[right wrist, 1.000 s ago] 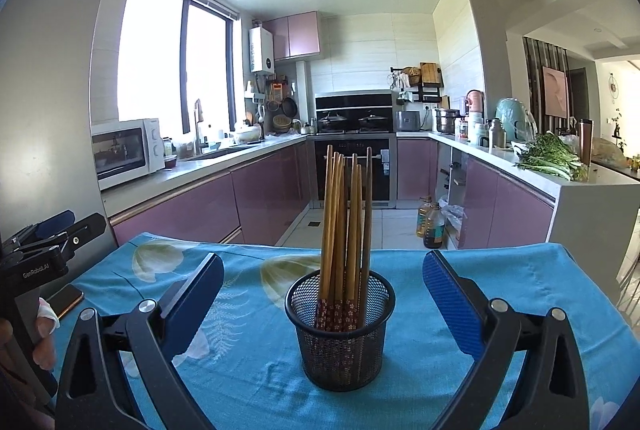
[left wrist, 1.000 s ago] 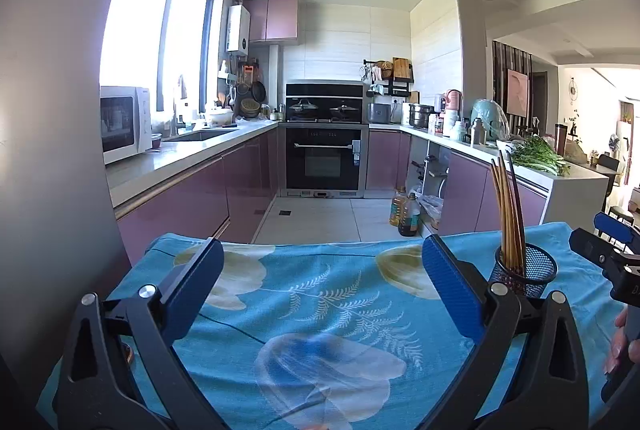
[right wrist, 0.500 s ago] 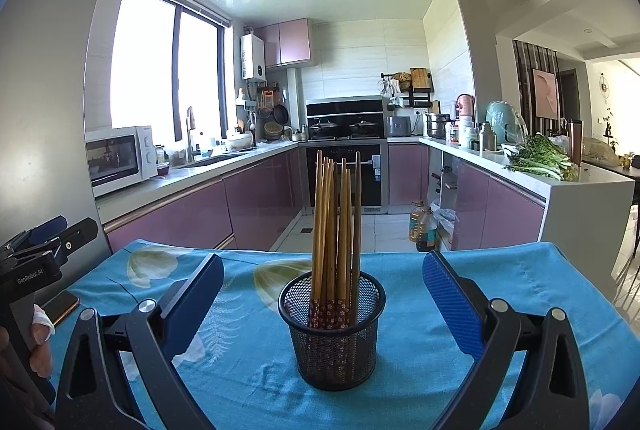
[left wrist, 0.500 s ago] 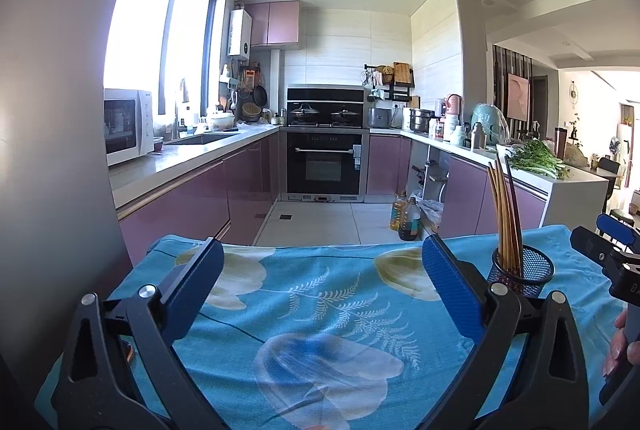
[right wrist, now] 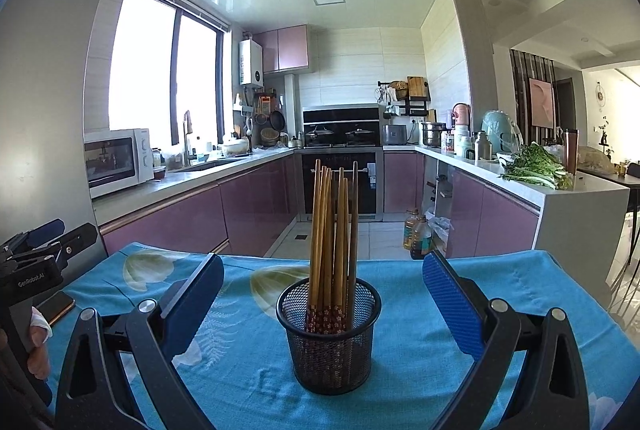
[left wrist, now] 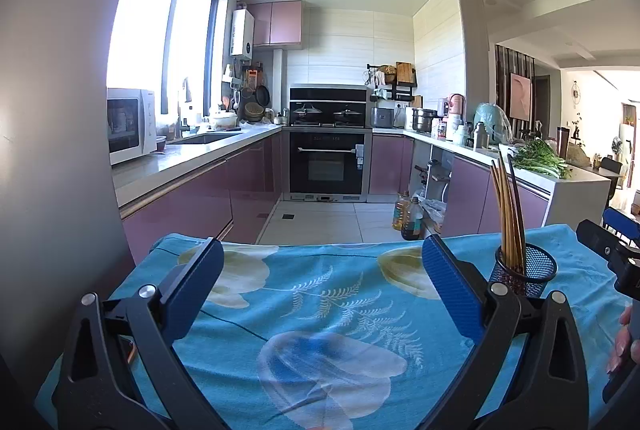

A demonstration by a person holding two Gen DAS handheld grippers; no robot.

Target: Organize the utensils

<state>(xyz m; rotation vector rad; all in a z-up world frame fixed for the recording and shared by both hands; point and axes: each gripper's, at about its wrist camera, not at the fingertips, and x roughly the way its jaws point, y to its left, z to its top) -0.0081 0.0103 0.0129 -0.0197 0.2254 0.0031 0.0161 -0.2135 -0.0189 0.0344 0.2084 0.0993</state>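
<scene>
mesh cup (right wrist: 329,334) centred ahead, bare tablecloth (right wrist: 408,330) either side

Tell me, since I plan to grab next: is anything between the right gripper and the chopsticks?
Nothing visible. The right gripper is open, and the chopsticks stand upright in the mesh cup directly ahead.

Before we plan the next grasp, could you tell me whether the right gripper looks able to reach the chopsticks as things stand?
Probably yes: the right gripper is open, the chopsticks stand upright in the mesh holder straight ahead between its jaws, and nothing lies between them.
</scene>
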